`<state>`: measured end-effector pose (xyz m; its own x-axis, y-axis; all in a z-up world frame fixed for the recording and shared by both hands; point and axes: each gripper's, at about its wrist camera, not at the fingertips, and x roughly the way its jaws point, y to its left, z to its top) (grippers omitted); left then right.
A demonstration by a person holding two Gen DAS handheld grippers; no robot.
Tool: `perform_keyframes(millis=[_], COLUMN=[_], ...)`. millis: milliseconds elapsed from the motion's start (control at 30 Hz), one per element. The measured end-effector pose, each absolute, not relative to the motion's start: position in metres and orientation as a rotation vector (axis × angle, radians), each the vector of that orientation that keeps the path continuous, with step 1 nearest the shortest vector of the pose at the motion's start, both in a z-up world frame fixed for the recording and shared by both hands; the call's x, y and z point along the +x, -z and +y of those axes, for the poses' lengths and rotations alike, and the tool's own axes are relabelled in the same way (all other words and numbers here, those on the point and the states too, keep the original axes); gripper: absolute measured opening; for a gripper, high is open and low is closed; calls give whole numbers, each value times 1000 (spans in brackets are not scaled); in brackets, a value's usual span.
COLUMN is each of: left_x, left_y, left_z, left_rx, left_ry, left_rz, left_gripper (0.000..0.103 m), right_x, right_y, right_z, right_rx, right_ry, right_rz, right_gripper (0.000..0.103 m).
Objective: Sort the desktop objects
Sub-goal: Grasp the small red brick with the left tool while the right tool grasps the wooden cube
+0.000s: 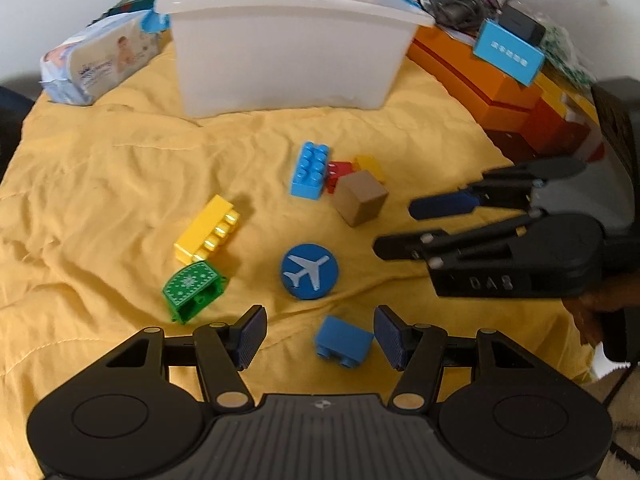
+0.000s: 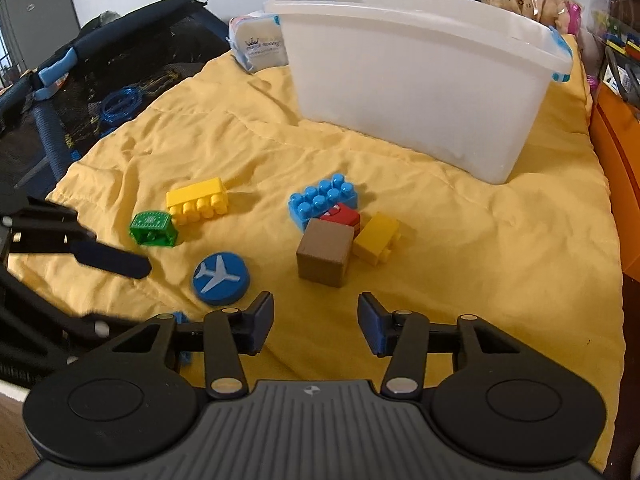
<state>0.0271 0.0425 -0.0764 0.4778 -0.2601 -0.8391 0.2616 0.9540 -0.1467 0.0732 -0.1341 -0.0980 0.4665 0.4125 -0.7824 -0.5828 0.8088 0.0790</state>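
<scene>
Small blue block (image 1: 344,342), moulded plastic, lying with its studs facing the camera, sits on the wrinkled yellow quilted cloth (image 1: 100,184) between the left tongs (image 1: 320,338), closer to the right pad, not clearly touching either; tongs spread apart, nothing clamped. Pads are ribbed dark blue rubber. Just beyond: flat round blue disc (image 1: 309,271) with a raised white plane. Left of it, a green hollow block (image 1: 193,291) with a snowflake print, tipped on its side, touching a long yellow studded brick (image 1: 208,228) also on its side. Farther off, a cluster: blue eight-stud brick (image 1: 311,170), red block (image 1: 339,175) wedged behind it, small yellow block (image 2: 377,240), matte brown cube (image 1: 361,198) in front. Right tongs (image 2: 316,322) also apart and empty, over bare cloth, brown cube just ahead; in the left view they reach in from the right, near the cube. Far side: translucent white plastic bin (image 1: 280,48), smooth walls, rolled rim, standing on the cloth. Soft pack of wipes (image 1: 96,64) left of the bin, orange boxes (image 1: 480,76) stacked to the right with a light blue card (image 1: 508,56) on top.
</scene>
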Motion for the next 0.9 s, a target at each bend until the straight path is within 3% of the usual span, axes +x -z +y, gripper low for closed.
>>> perform_keyframes(millis=[133,167,200,467,767,867,900], left_x=[32,34,35,61,112,123,127], left_y=[78,78,77,64,93,95,96], left_z=[44,44,45,28,2,1,1], left_rx=[-3,-6,-10,-1,-18,39,53], left_ry=[323,323,323,422,359,345,349], left_rz=[1032,1031,1027,951,944,897,898], left_gripper=[63,63,63,63,56,36,35], right_x=[85,89,93,82,72,69,69], right_y=[96,98,101,95,100,102,103], right_z=[-125,-122,-119,-149,-189,-185,-184], right_rx=[-217,-224,-232,-223,-144,-155,-158], right_ry=[-613,-616,-622,-534,-425,-425,-425], right_rz=[861,861,868,893,932,931,931], right_gripper=[49,45,34,33,33,32,32])
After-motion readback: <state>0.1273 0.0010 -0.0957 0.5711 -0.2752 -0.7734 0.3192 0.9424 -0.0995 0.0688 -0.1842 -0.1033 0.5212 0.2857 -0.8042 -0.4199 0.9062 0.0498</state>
